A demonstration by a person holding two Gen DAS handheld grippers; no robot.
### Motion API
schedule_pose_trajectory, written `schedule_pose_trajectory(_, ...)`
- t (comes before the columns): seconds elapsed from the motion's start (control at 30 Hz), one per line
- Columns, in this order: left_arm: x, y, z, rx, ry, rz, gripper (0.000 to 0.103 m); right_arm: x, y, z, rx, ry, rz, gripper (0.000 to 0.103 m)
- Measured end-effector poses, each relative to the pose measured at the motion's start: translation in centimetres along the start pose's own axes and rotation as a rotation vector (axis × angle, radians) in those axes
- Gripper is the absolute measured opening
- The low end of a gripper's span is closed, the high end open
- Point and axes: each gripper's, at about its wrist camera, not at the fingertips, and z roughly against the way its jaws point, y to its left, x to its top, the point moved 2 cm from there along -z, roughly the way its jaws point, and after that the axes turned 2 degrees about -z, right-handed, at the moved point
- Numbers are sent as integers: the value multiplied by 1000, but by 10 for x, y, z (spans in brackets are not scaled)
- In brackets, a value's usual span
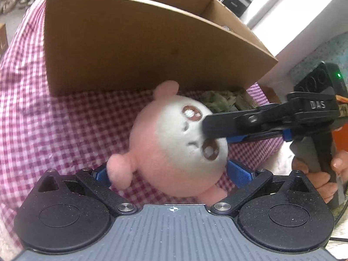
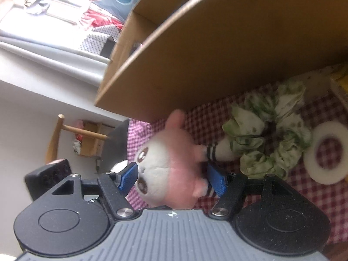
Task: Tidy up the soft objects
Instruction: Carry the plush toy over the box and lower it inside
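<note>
A round pink and white plush toy lies on the red checked cloth in front of a cardboard box. My left gripper is open wide, its blue pads on either side of the plush, the right one apart from it. My right gripper reaches in from the right across the toy's face. In the right wrist view my right gripper is shut on the plush toy, one blue pad on the face and the other on the back.
The box stands open-topped right behind the plush. A green and white scrunchie and a white tape ring lie on the cloth beside it. A hand grips the right gripper's handle. White furniture rises past the table's edge.
</note>
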Motion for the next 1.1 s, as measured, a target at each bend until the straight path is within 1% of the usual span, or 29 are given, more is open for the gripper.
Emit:
schedule_pose_trajectory(0.1, 2, -7, -4, 12, -15, -22, 102, -3, 1, -7, 21, 12, -1, 72)
schedule_pose_trajectory(0.13, 2, -9, -4, 11, -22, -22, 102, -5, 2, -8, 28, 18, -2, 70)
schedule_pose_trajectory(0.27, 1, -19, 0, 21, -23, -6, 102, -13, 12, -7, 22, 18, 12, 69)
schedule_pose_trajectory(0.4, -3, -30, 28, 46, -67, -24, 102, -18, 28, 2, 60, 6, 24, 69)
schedule_pose_trajectory(0.6, 8, -46, 80, 117, -184, -63, 102, -16, 82, 24, 120, -45, 150, 69)
schedule_pose_trajectory(0.67, 19, -53, 96, 137, -227, -80, 102, -10, 99, 32, 138, -69, 194, 69)
schedule_pose_trajectory(0.73, 35, -59, 104, 148, -248, -103, 102, 0, 115, 42, 144, -99, 243, 69)
schedule_pose_trajectory(0.9, 88, -72, 112, 136, -295, -170, 102, 39, 136, 69, 140, -151, 301, 70)
schedule_pose_trajectory(1.0, 123, -76, 93, 125, -283, -221, 102, 71, 138, 81, 108, -163, 304, 70)
schedule_pose_trajectory(1.1, 157, -74, 65, 106, -218, -245, 102, 108, 127, 86, 53, -160, 285, 70)
